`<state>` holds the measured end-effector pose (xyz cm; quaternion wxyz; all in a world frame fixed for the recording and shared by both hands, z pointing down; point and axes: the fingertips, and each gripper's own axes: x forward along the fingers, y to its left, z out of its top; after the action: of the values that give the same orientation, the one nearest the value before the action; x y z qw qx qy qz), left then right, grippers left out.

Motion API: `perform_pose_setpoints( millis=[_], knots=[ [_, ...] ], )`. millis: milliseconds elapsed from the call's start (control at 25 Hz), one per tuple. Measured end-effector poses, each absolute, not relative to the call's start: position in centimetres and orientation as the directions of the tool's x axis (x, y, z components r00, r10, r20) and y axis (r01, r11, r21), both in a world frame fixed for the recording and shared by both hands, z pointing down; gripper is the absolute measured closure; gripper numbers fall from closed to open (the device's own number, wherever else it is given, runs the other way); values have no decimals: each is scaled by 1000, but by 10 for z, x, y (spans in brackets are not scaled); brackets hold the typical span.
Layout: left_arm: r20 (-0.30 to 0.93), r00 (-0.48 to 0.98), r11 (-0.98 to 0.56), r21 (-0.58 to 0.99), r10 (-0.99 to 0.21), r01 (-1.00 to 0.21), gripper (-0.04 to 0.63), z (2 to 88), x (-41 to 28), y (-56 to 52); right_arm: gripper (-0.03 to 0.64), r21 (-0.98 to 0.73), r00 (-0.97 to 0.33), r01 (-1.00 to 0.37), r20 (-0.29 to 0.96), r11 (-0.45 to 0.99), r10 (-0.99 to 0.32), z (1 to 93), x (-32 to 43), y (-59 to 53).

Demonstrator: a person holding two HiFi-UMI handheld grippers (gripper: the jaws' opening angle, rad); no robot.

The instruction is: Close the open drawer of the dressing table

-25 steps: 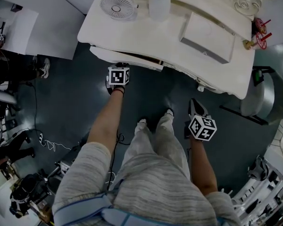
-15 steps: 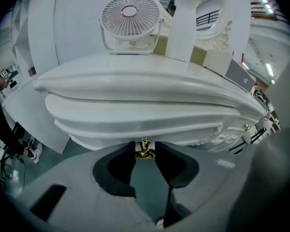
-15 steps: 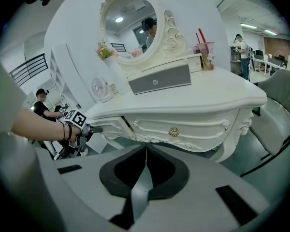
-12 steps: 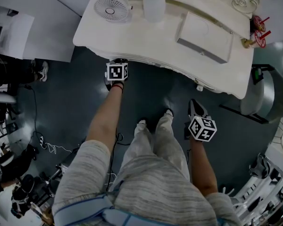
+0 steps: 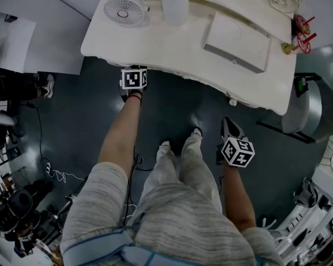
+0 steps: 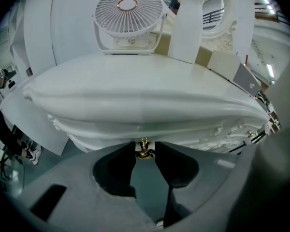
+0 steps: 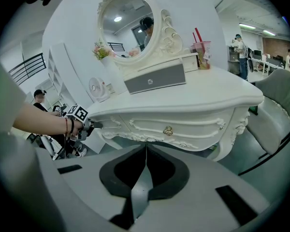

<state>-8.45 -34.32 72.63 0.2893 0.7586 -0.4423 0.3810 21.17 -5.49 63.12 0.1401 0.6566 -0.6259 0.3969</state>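
Observation:
The white dressing table (image 5: 188, 46) stands at the top of the head view. Its left drawer front (image 6: 135, 129) lies pushed in under the tabletop edge. My left gripper (image 5: 134, 76) reaches to that front, and in the left gripper view its jaws (image 6: 145, 153) sit closed on the small gold drawer knob (image 6: 144, 148). The right gripper view shows the left gripper (image 7: 89, 125) at the table's left drawer. My right gripper (image 5: 228, 123) hangs by the person's right side, away from the table, shut and empty (image 7: 145, 146).
On the tabletop stand a white fan (image 5: 122, 9), a white vase (image 5: 175, 4), a flat grey-white box (image 5: 236, 37) and a cup with red straws (image 5: 301, 35). A grey chair (image 5: 305, 110) stands at the right. Cables (image 5: 55, 173) lie on the dark floor at the left.
The drawer that stuck out from under the tabletop has slid in. My left gripper went toward the table with it. The right gripper kept still.

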Motion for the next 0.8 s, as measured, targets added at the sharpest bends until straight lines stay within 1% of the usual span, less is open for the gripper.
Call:
perform_pose_setpoints(
  millis=[440, 600, 640, 800],
  knots=[
    [834, 322, -446, 104, -448, -889, 460, 726, -84, -344, 601, -321, -104, -931, 689, -173, -717, 632, 208, -60],
    [834, 332, -487, 89, -440, -869, 459, 727, -81, -342, 602, -321, -108, -932, 691, -169, -715, 632, 207, -61],
    [837, 333, -506, 80, -434, -859, 453, 727, -80, -340, 602, -321, -109, -932, 691, -168, -715, 632, 207, -61],
    [844, 343, -541, 76, -412, -837, 393, 728, -74, -336, 603, -322, -113, -933, 689, -163, -716, 631, 205, -62]
  ],
)
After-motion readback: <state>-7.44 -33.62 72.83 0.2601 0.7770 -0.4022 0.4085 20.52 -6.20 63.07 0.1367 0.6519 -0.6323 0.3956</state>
